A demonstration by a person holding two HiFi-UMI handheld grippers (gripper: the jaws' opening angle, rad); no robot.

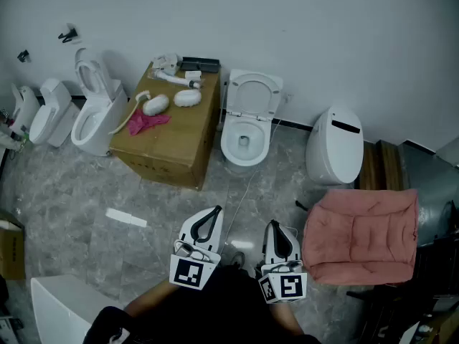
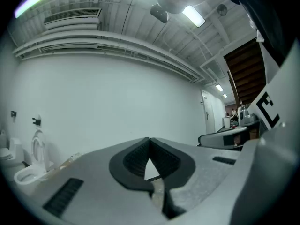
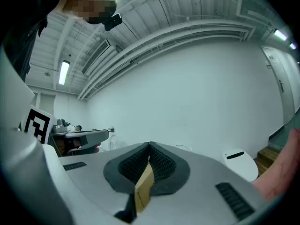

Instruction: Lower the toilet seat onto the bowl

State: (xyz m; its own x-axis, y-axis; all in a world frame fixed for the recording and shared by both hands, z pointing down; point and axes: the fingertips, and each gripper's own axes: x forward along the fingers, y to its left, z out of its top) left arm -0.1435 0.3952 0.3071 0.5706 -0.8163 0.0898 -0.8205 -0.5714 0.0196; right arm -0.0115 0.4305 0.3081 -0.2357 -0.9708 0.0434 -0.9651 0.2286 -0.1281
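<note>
In the head view a white toilet (image 1: 244,140) stands against the far wall with its seat (image 1: 251,95) raised upright over the open bowl. Both grippers hang low and close to my body, well short of it. The tips of my left gripper (image 1: 216,211) meet, and its ribbed pads (image 2: 136,156) touch with nothing between them. My right gripper (image 1: 272,226) is also shut, its pads (image 3: 161,163) pressed together. A tan strip (image 3: 143,191) sits in the slot behind those pads. Both gripper views look up at the wall and ceiling.
A cardboard box (image 1: 176,138) with a pink cloth (image 1: 147,122) and white parts stands left of the toilet. Further left is another toilet (image 1: 97,117) with a raised seat. A closed white toilet (image 1: 333,145) and a pink cushion (image 1: 362,235) are on the right. A white strip (image 1: 125,218) lies on the floor.
</note>
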